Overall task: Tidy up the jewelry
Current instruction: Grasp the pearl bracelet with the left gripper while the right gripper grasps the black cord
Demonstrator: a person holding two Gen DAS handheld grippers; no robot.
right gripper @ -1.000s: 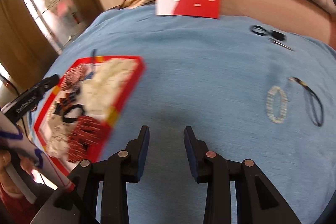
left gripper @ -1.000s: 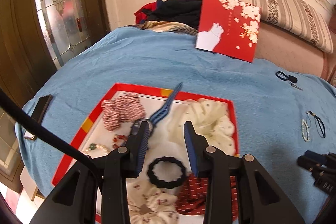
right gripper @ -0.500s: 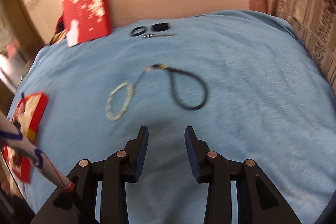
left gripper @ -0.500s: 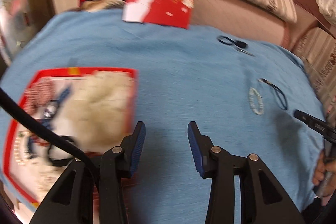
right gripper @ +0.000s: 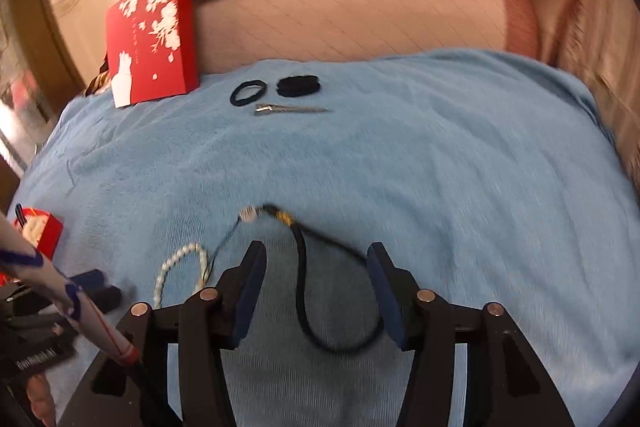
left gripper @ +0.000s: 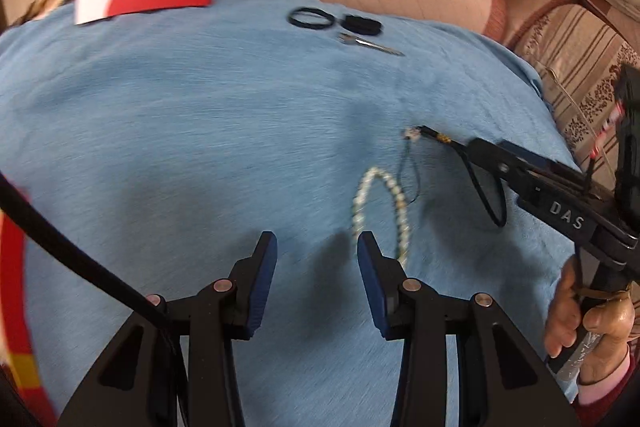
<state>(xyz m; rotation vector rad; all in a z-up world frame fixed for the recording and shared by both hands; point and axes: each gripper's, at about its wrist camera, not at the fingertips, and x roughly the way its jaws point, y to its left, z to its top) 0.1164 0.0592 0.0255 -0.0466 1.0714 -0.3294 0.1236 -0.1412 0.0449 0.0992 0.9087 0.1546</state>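
Note:
A white bead bracelet lies on the blue cloth, just right of my open left gripper; it also shows in the right wrist view. A black cord loop with a gold clasp lies between the jaws of my open right gripper. In the left wrist view the right gripper reaches in over the cord. A corner of the red tray shows at the far left.
Far back on the cloth lie a thin black hair tie, a thick black hair tie and a silver hair clip. A red box lid with white blossoms leans on the sofa.
Both grippers have swung right, away from the red tray. The left one now sits by the bead bracelet. The right one has come down over the black cord and opened wider.

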